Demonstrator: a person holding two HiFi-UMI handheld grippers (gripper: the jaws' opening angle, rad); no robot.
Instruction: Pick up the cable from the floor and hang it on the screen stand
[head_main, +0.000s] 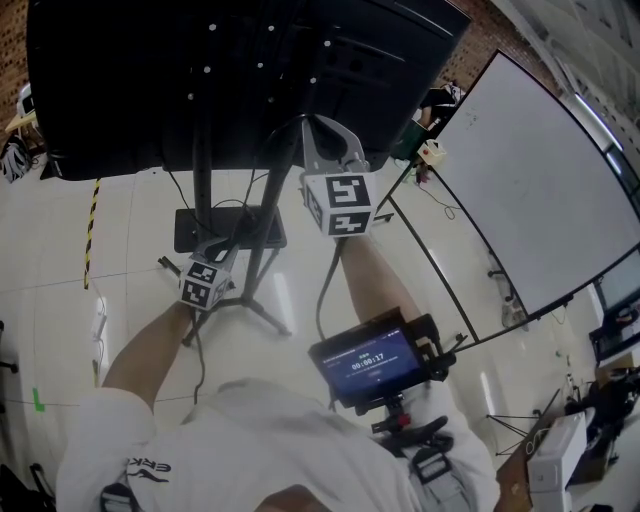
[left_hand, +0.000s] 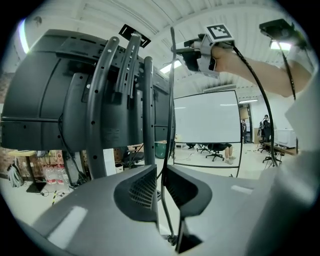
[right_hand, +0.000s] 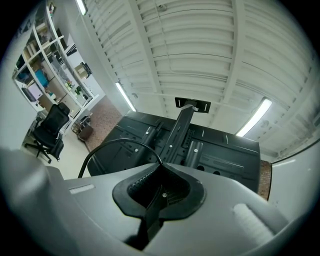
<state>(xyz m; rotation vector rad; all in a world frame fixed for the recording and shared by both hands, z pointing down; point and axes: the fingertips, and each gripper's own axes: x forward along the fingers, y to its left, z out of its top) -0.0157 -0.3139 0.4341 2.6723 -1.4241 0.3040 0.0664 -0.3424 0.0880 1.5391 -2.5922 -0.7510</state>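
Note:
The black screen (head_main: 200, 70) fills the top of the head view, with its stand post (head_main: 203, 150) and base (head_main: 230, 228) below. My left gripper (head_main: 232, 243) is low beside the stand. In the left gripper view it (left_hand: 160, 172) is shut on a thin black cable (left_hand: 172, 100) that runs straight up past the stand's perforated posts (left_hand: 148, 110). My right gripper (left_hand: 200, 50) holds the cable's upper part. High behind the screen, that gripper (head_main: 312, 128) is shut (right_hand: 161, 167) on the cable (right_hand: 107, 144), which arcs out leftward before the screen's back (right_hand: 220, 150).
A large whiteboard (head_main: 540, 180) on a black frame stands to the right. Yellow-black tape (head_main: 92, 225) marks the floor at the left. A small monitor (head_main: 375, 360) hangs on my chest. Shelves and an office chair (right_hand: 50, 127) stand far off.

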